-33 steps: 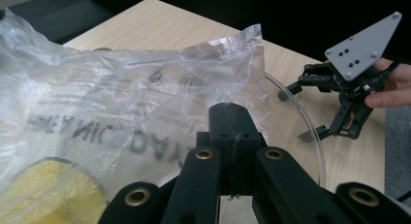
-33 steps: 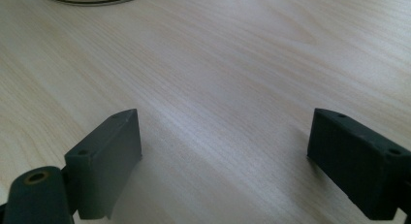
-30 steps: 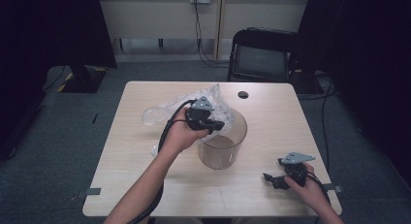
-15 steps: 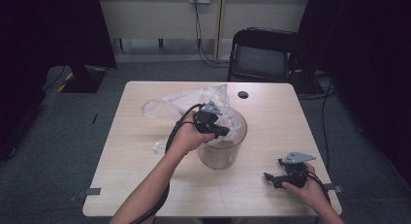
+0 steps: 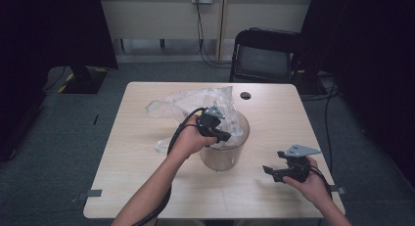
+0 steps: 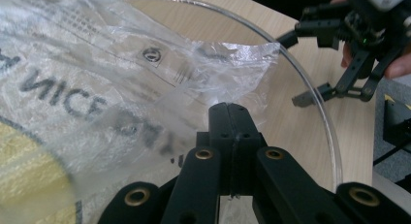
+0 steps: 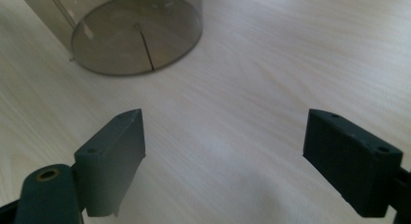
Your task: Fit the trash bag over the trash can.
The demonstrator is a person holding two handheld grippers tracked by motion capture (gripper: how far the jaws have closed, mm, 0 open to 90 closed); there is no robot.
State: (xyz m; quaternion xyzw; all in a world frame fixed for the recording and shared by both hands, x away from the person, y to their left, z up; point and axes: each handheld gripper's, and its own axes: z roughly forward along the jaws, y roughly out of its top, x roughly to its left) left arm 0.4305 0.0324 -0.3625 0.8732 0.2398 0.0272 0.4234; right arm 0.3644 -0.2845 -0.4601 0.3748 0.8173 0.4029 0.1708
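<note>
Plastic bag, clear and crinkly with dark printed lettering, is draped over the far rim of the clear round container and spills onto the table behind and to the left of it. Part of it hangs down inside the container too, you can see that in the left gripper view.

The left gripper sits right above the container's mouth with its 2 jaws pressed tight together. Looks like they pinch the edge of the bag film, though the film is so see-through it's hard to be 100% sure where the edge runs.

The right gripper is off to the right, near the front edge of the table, well apart from the container. Its 2 jaws are spread wide with nothing between them, just bare wood below, pointing toward the container's base.

There's also a small black disc on the far side of the table, and a black chair behind it.
</note>
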